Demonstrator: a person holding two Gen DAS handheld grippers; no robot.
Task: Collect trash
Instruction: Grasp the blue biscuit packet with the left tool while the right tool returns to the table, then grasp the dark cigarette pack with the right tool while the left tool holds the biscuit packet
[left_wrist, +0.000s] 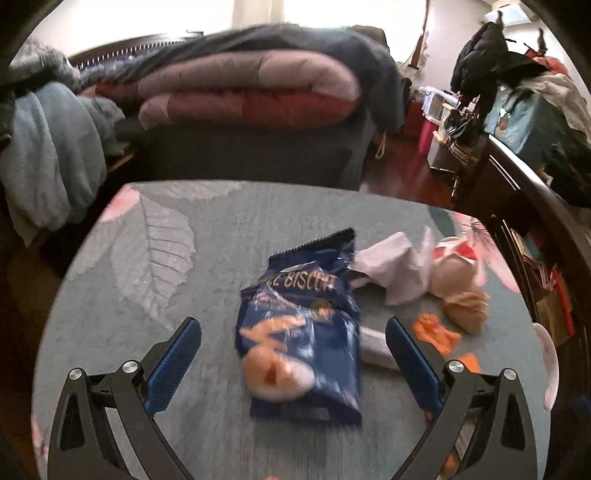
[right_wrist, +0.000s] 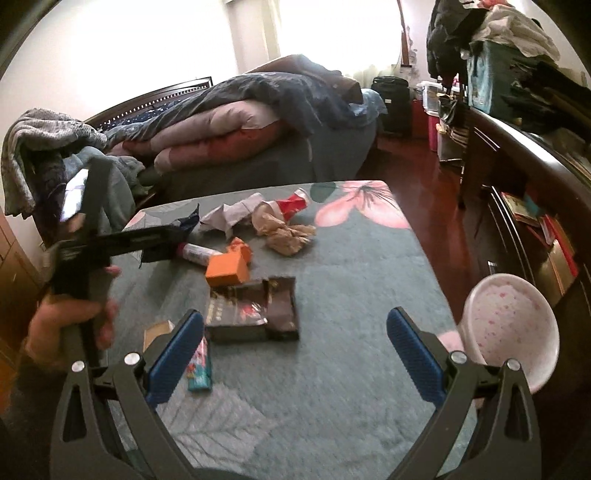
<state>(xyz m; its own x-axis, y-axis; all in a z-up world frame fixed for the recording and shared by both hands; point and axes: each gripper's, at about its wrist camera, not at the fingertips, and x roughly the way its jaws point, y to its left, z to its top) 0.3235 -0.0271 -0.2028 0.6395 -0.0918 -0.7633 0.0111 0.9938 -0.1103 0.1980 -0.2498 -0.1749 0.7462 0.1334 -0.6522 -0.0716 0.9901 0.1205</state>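
Cluttered with wrappers, the floral-covered table is seen from the left claw, spread wide around a blue biscuit bag, probably for grasping. From the right claw, likewise wide, a dark wrapper lies ahead, a pink bin waiting alongside.

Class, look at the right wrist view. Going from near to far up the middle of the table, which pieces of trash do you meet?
Teal wrapper → dark brown packet → orange box → crumpled brown paper → red and white wrapper.
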